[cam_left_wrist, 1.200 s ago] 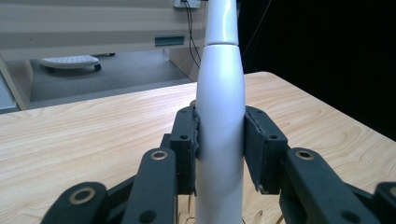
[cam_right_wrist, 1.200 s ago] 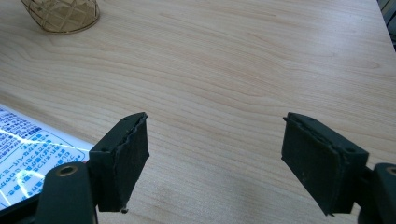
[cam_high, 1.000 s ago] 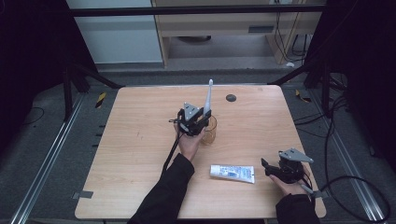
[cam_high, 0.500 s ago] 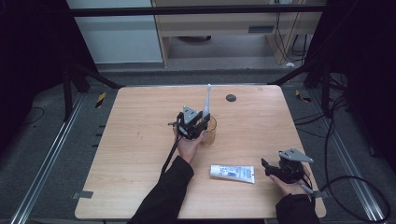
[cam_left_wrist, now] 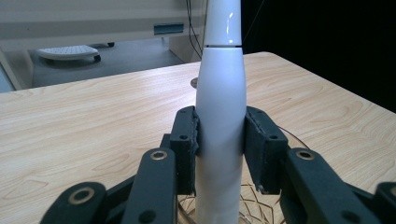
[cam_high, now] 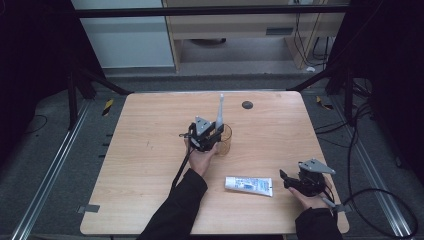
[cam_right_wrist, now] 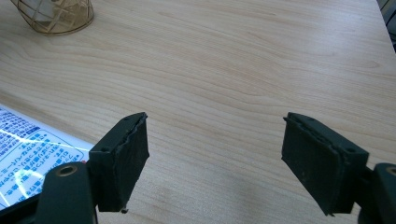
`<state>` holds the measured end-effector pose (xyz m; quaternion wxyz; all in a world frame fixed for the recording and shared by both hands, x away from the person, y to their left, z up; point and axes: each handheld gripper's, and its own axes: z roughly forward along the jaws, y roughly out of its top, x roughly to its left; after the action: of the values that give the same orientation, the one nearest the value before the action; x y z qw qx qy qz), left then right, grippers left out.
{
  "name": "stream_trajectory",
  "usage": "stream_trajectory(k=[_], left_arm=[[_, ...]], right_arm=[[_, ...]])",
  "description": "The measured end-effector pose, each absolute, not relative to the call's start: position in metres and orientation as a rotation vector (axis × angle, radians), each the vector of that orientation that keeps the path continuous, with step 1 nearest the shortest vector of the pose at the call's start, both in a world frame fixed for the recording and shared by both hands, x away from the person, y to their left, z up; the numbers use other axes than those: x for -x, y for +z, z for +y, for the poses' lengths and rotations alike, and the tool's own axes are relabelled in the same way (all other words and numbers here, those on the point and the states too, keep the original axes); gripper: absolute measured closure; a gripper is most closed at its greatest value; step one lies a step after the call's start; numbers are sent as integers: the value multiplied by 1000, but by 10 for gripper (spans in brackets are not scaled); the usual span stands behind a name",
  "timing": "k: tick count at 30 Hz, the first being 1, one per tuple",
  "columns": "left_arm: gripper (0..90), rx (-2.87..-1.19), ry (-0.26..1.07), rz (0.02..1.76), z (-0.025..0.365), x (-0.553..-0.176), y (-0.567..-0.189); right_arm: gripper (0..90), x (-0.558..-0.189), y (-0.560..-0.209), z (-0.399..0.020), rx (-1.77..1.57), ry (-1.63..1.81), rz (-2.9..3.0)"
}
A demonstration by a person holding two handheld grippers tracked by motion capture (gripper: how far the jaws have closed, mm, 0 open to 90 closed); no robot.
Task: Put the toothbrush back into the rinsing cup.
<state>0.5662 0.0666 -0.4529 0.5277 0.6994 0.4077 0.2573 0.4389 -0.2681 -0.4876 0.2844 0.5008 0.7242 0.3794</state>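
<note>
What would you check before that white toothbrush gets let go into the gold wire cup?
1. Left gripper pads clamp the toothbrush: ok.
2. Toothbrush upright: ok.
3. Its lower end inside the wire cup: ok.
4. Its end resting on the cup's bottom: cannot tell.
5. Right gripper open, empty, away from the cup: ok.
6. Toothpaste tube lies flat, clear of the cup: ok.

Wooden table (cam_high: 150, 165), wire cup (cam_high: 226, 140), tube (cam_high: 248, 185)
</note>
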Motion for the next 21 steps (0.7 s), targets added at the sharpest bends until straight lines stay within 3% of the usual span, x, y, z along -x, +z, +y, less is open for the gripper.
stream_trajectory(k=[21], left_arm=[[655,-1688,615,960,75,-556,-450]], right_arm=[[226,-439,-488,-267,-1340,1013,1943]])
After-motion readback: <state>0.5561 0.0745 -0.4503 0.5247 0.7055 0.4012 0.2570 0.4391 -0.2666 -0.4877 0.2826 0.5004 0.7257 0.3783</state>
